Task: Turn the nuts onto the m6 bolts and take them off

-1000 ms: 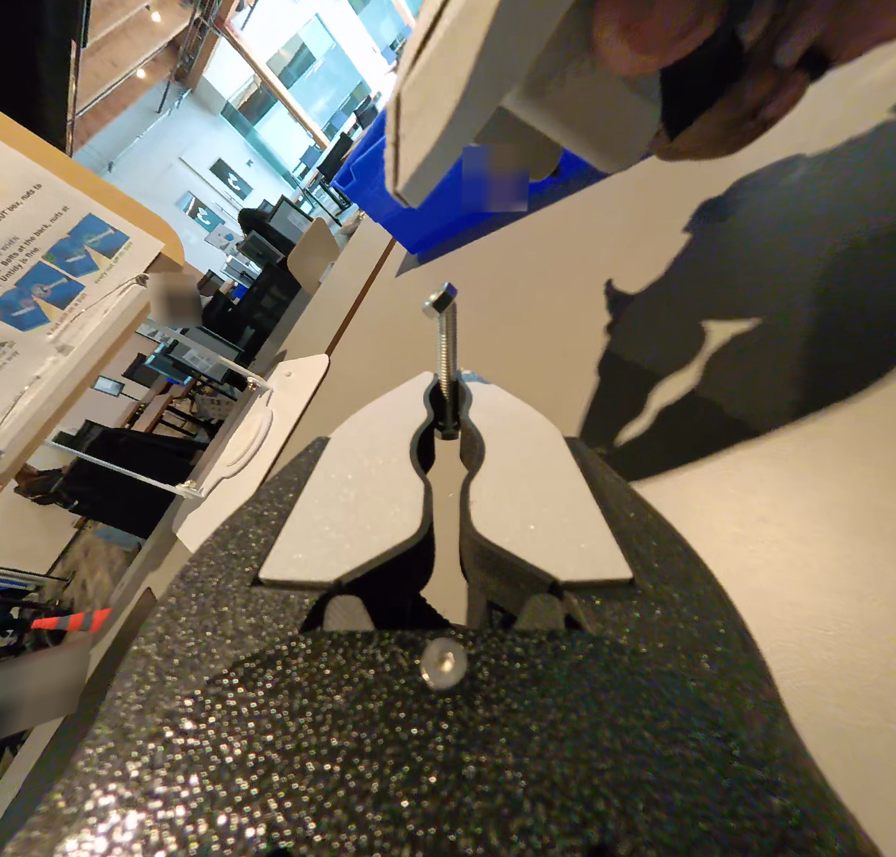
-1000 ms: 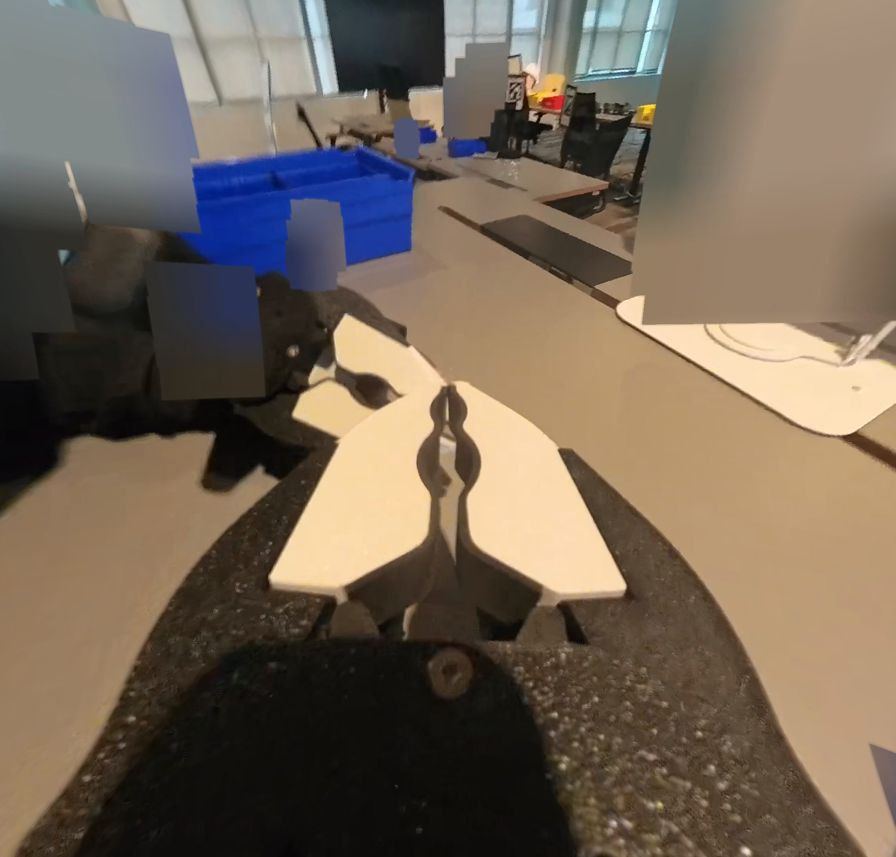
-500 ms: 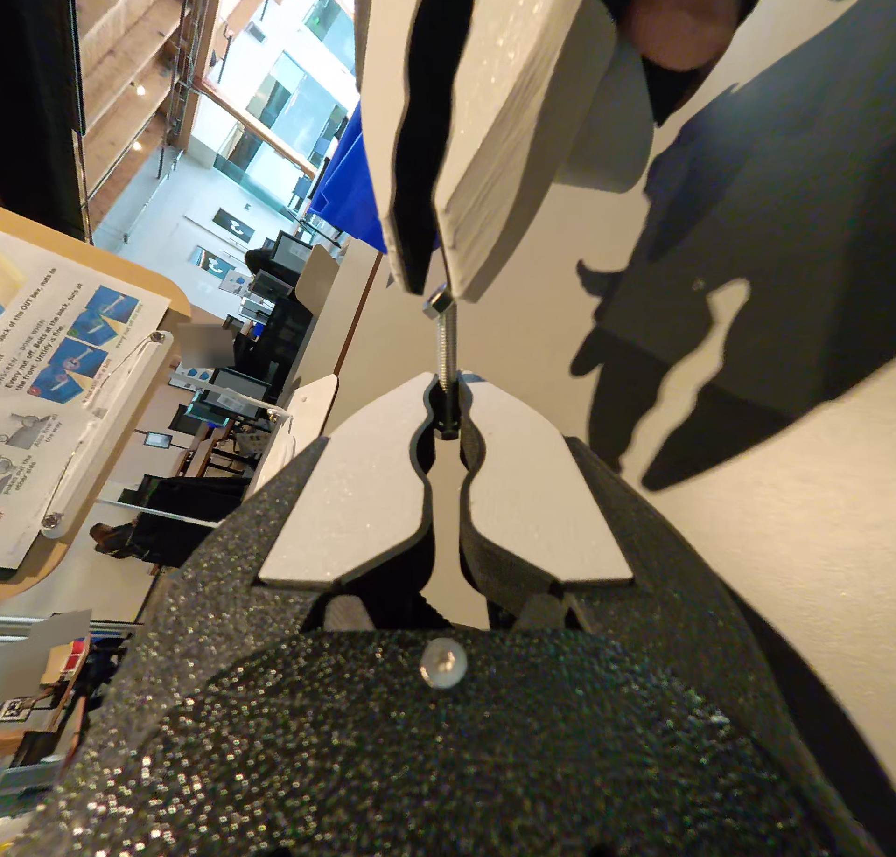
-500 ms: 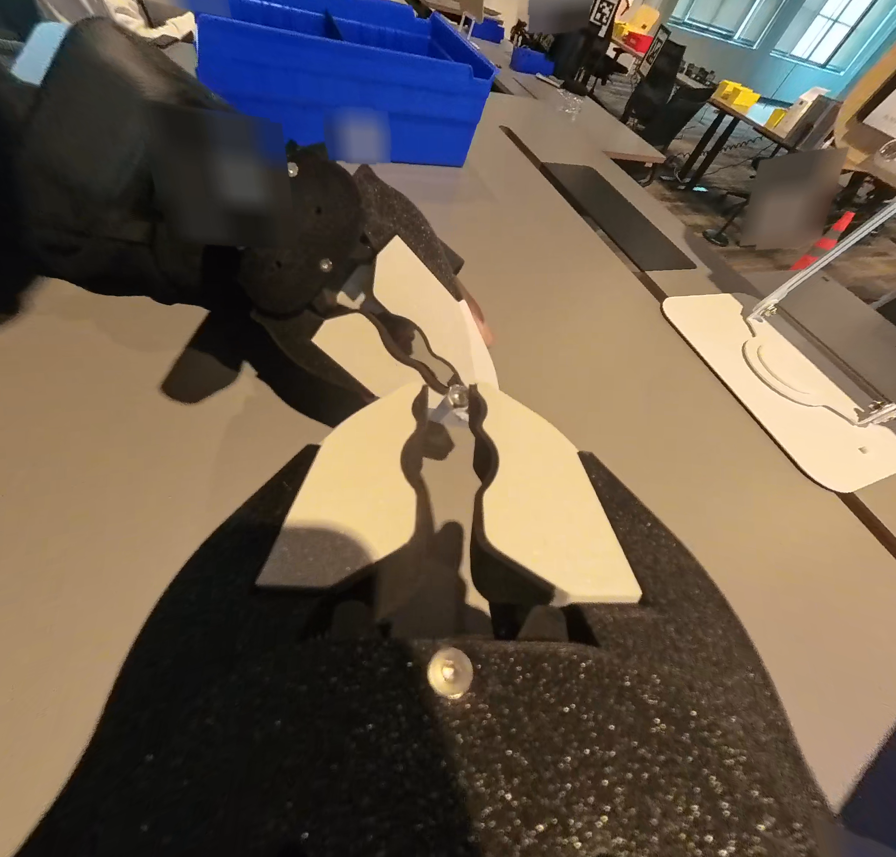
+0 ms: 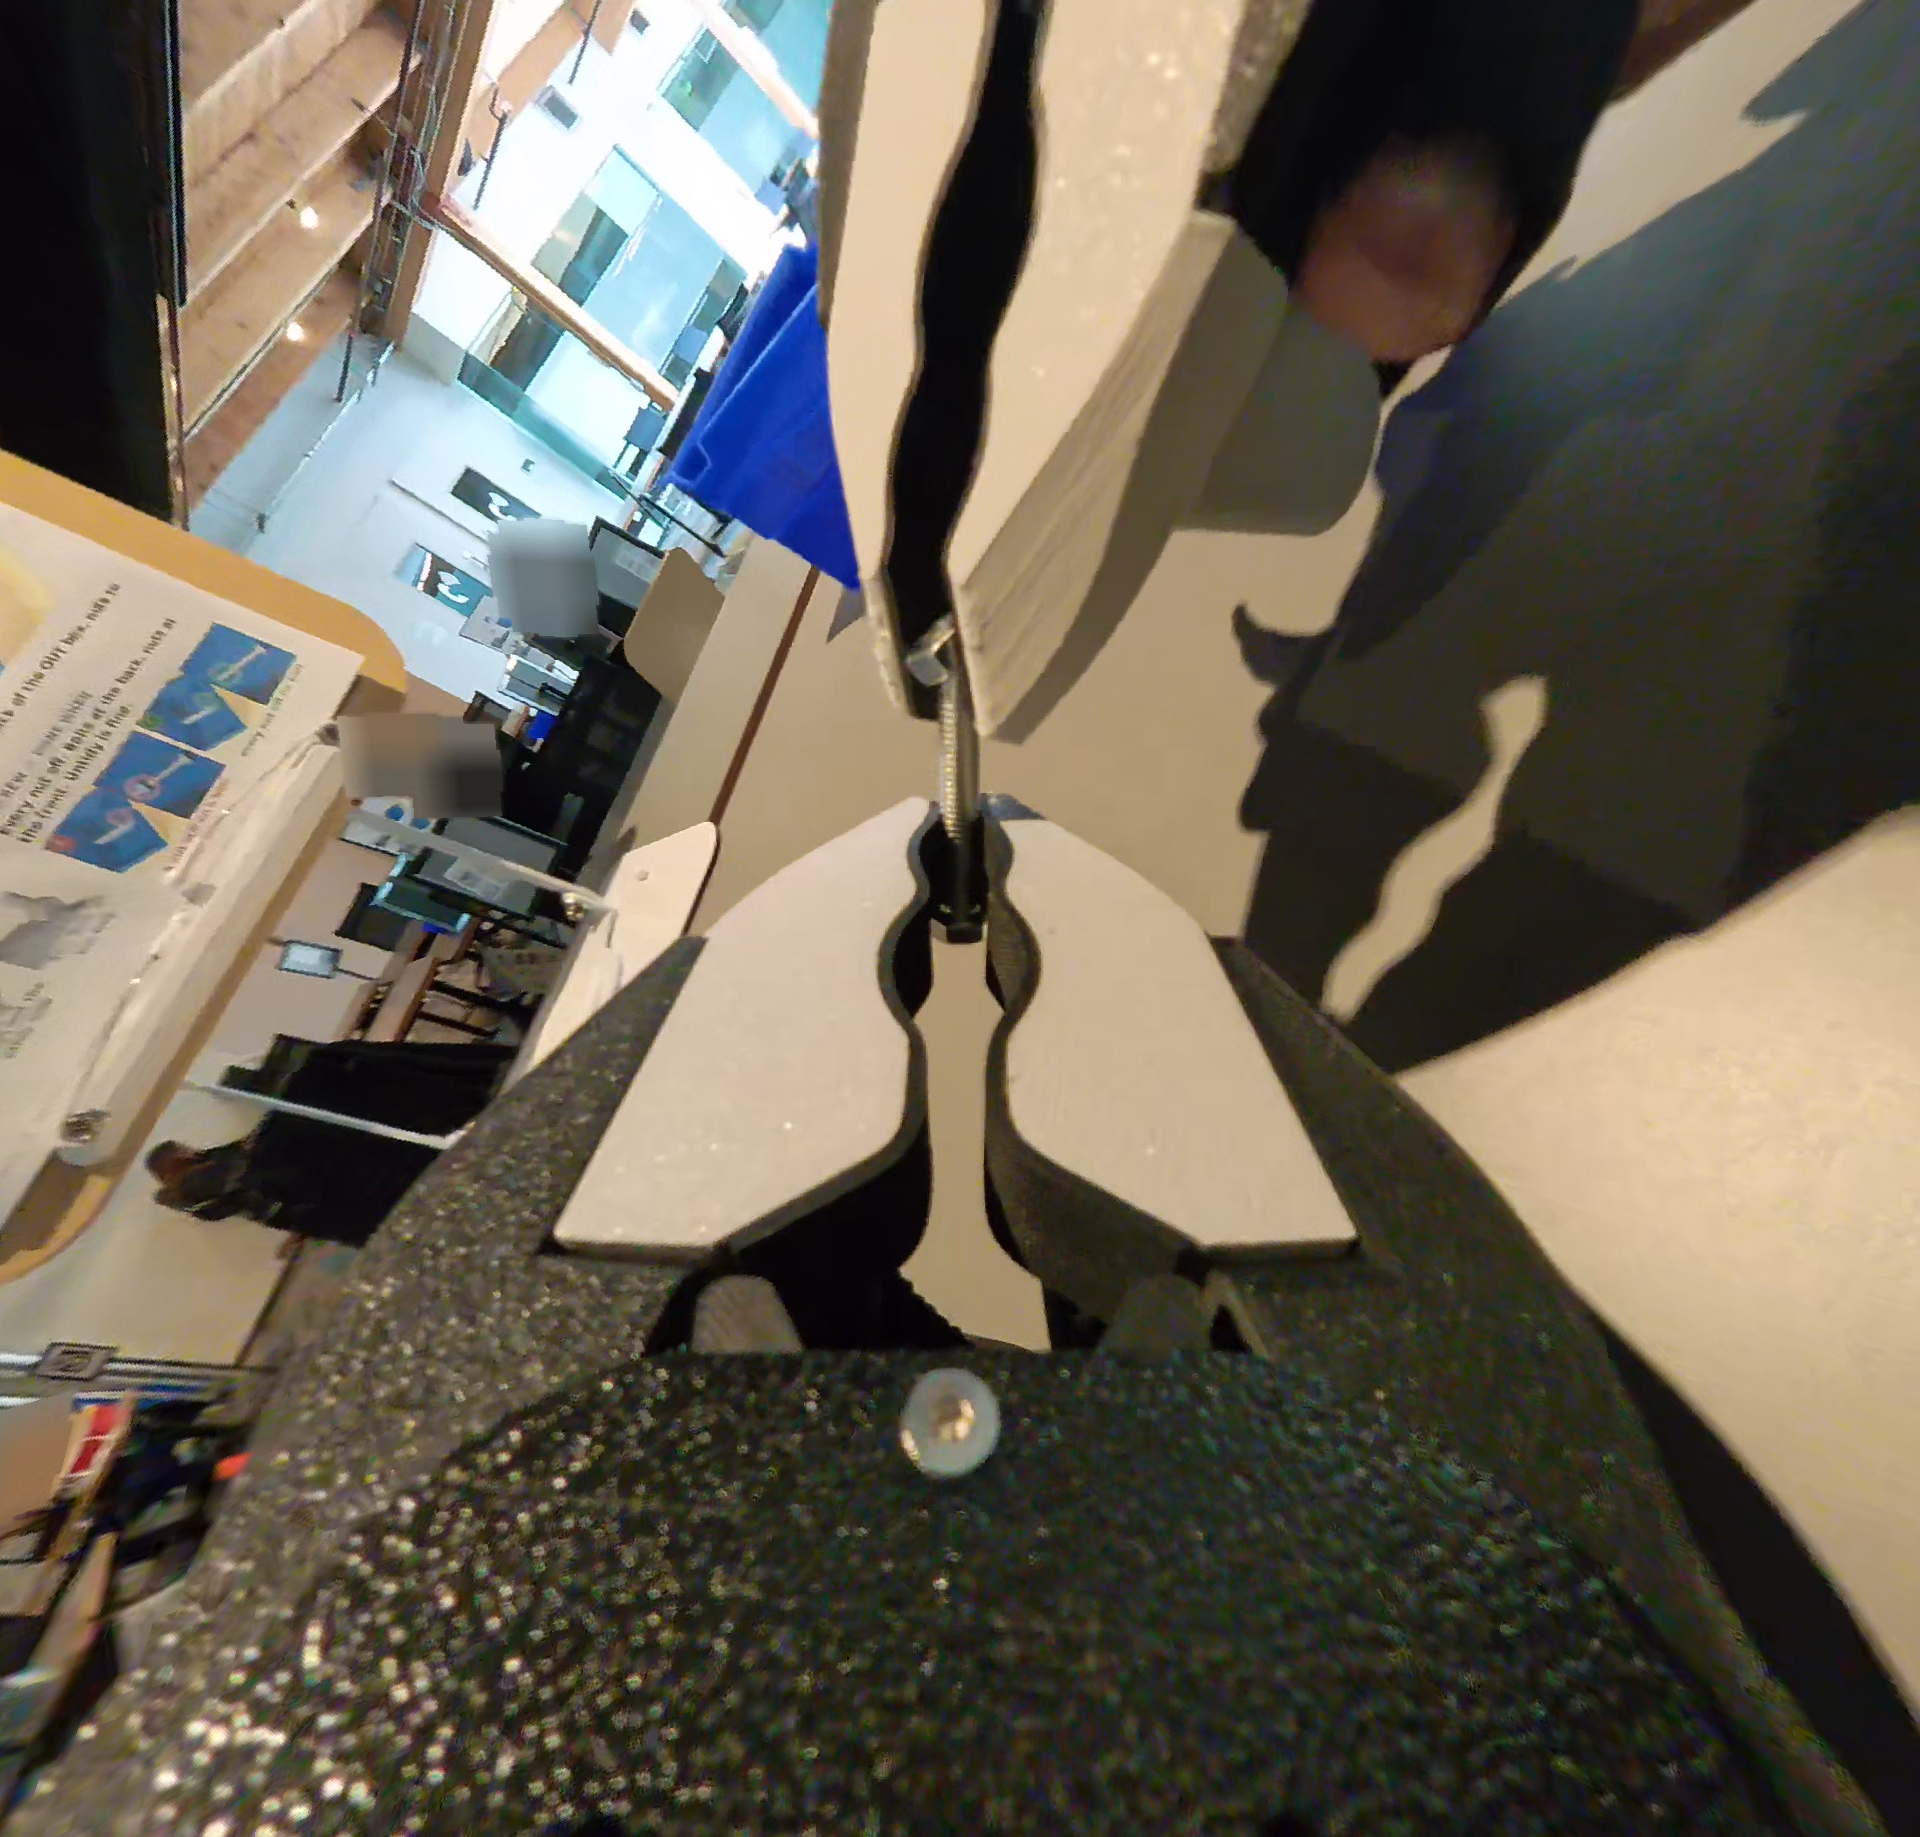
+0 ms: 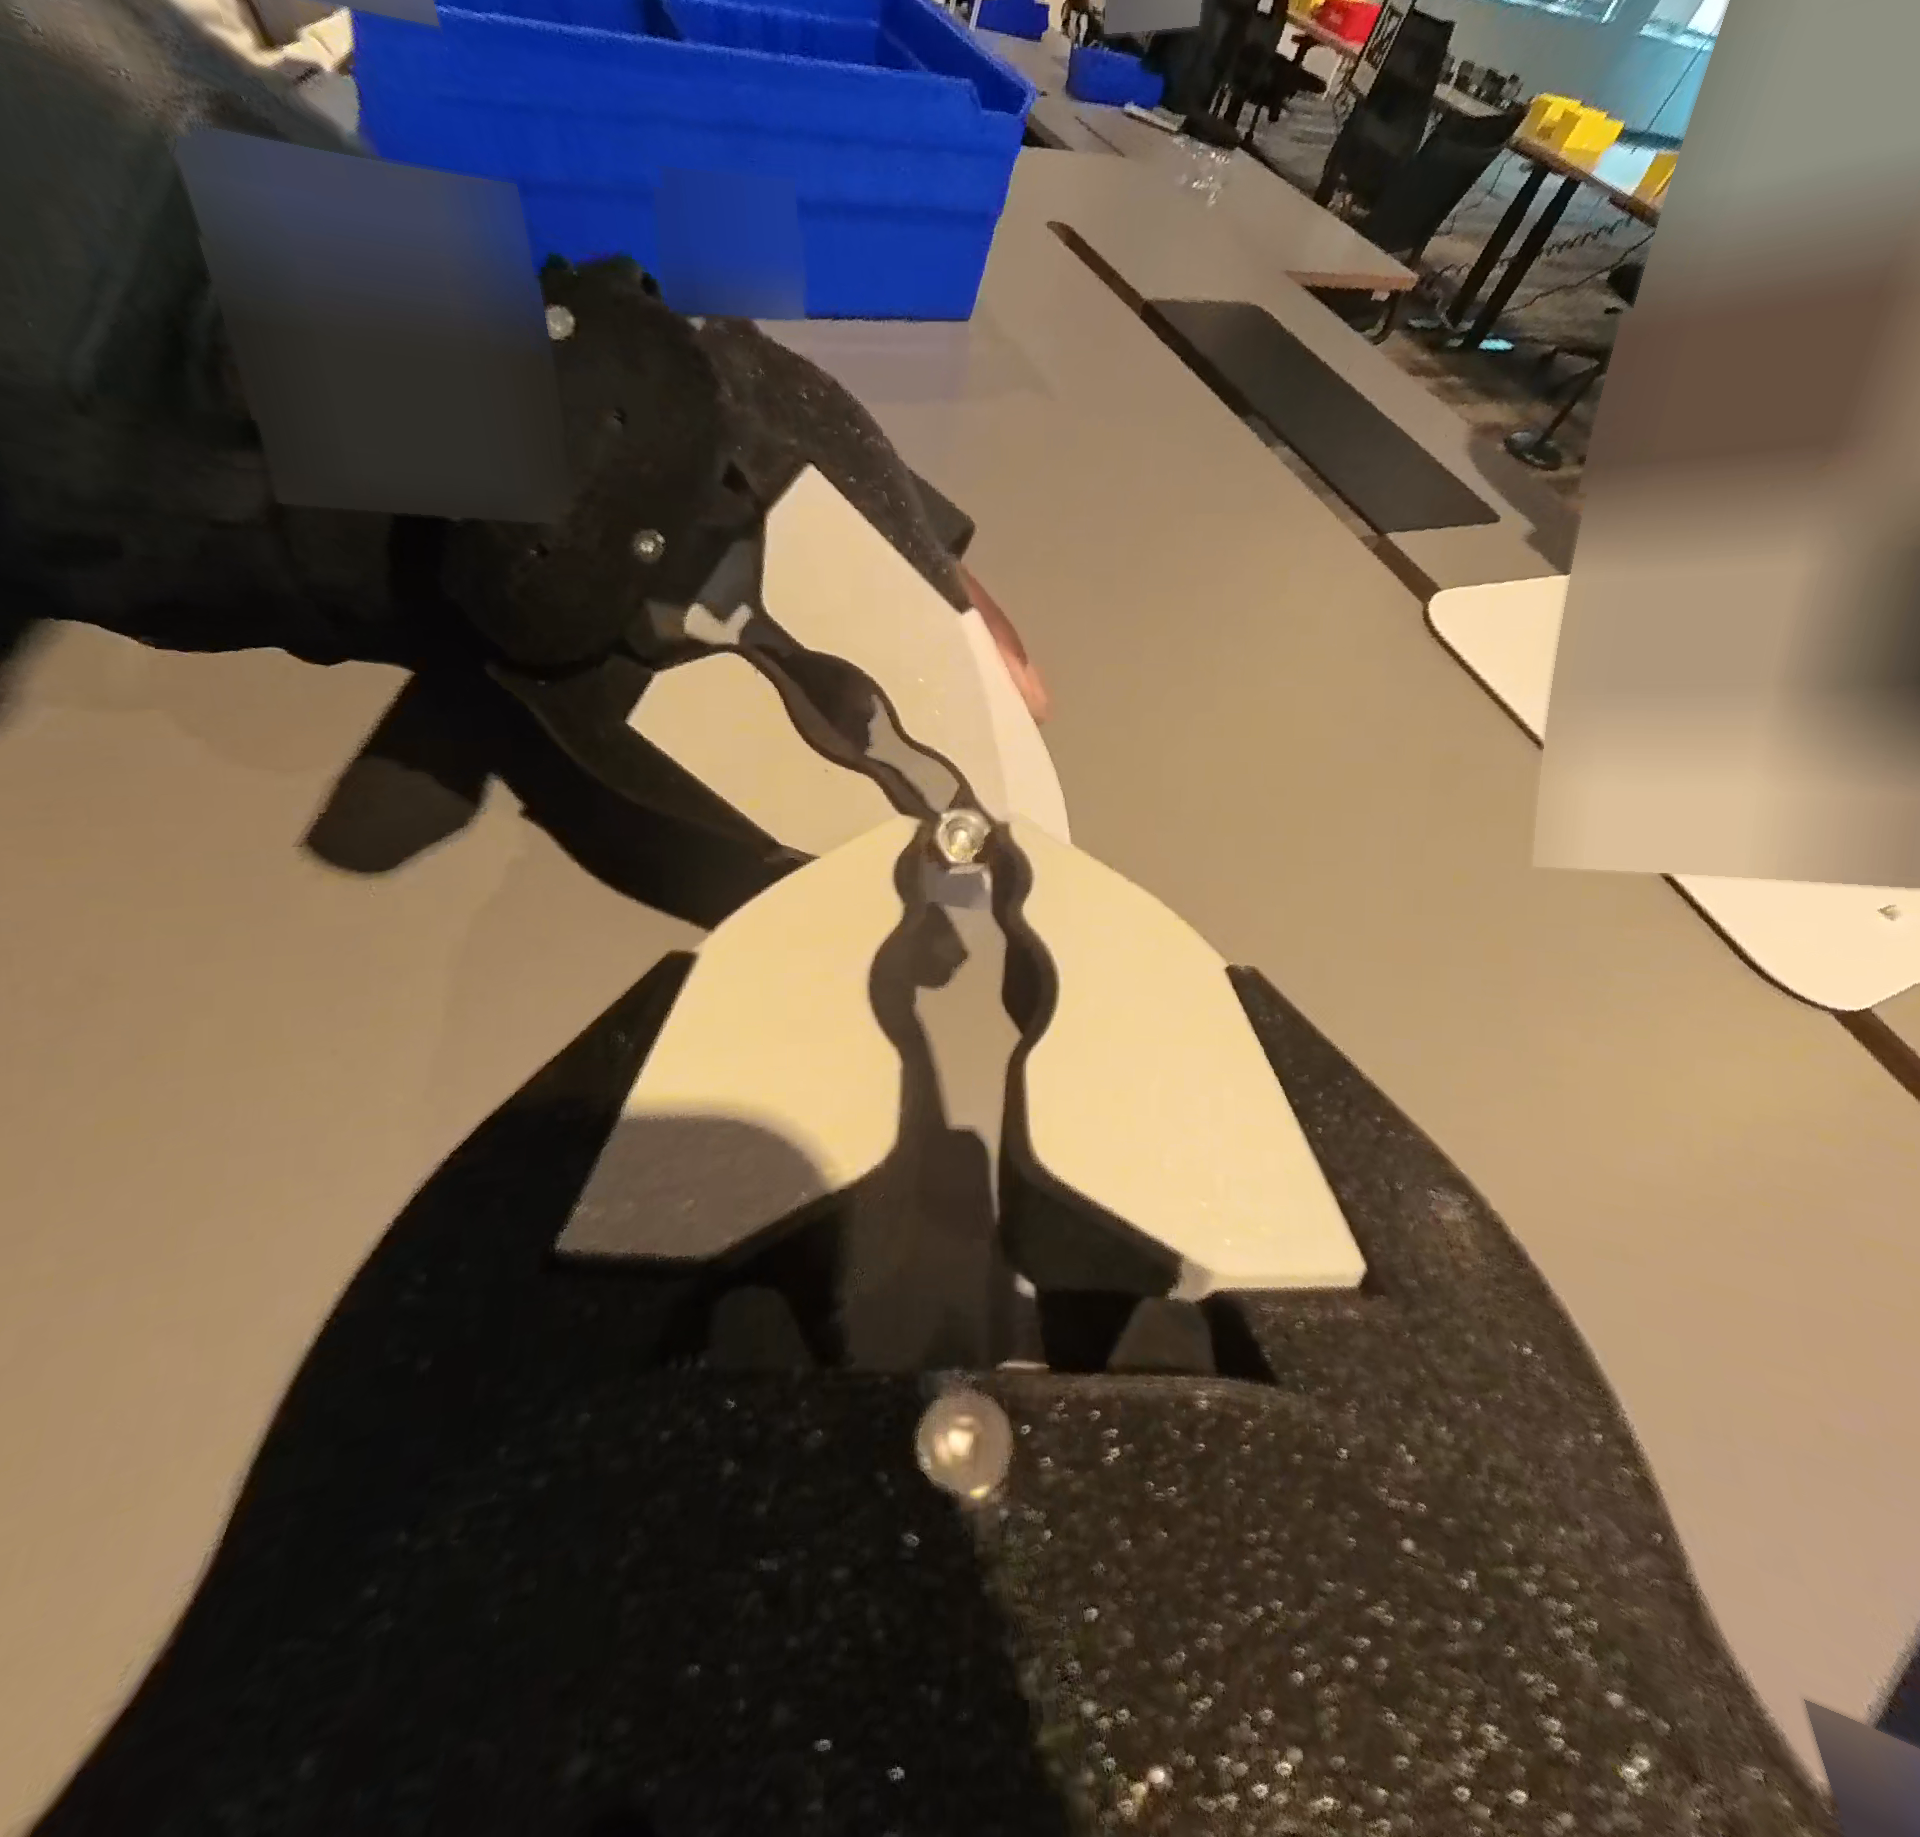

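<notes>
Our left gripper [image 5: 961,857] clamps the bolt [image 5: 958,761]; our right gripper [image 6: 961,857] pinches its nut [image 6: 956,837], next needing a twist.

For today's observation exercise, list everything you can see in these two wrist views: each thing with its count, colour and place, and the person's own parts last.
Threaded steel bolt: one, silver, upright between the two grippers, its lower end clamped in the left gripper.
Hex nut: one, silver, at the bolt's top end, between the right gripper's fingertips.
Blue plastic divided bin: one, at the table's far end.
Grey table: one, under everything.
White flat stand base: one, on the table at the right.
Illustrated instruction sheet: one, white and blue, on a tan board at the left.
Left gripper: white fingers, black body, shut on the bolt.
Right gripper: the same colours, closed around the nut.
Fingertip: one, behind the right gripper.
</notes>
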The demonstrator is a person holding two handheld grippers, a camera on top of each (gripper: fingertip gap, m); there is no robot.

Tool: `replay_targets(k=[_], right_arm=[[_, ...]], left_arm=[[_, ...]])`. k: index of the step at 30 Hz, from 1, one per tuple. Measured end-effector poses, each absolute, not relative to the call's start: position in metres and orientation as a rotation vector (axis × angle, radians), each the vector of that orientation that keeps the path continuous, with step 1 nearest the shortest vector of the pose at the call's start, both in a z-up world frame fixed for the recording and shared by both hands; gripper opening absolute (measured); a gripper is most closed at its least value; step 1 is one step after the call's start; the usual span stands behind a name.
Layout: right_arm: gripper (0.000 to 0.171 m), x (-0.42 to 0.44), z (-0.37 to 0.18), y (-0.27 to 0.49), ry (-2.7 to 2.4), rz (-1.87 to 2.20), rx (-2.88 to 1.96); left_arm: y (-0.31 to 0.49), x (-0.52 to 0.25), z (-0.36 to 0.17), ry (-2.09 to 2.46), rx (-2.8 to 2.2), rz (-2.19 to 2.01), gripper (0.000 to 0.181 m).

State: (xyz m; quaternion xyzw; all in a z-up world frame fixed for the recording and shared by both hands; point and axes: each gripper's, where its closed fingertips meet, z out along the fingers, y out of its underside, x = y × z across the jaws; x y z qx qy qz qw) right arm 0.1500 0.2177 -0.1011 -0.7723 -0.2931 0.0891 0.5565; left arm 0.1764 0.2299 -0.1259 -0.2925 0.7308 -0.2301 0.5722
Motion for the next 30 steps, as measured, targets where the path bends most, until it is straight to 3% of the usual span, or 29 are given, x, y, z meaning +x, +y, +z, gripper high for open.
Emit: replay_targets(k=[22, 30], right_arm=[[0.011, 0.135, -0.063, 0.208, -0.701, 0.223, -1.569], [0.011, 0.146, -0.068, 0.218, -0.598, 0.152, -1.663]], left_arm=[[0.188, 0.163, -0.099, 1.71, -0.876, -1.352, 0.004], [0.205, 0.173, -0.105, 1.643, -0.971, -1.183, 0.004]])
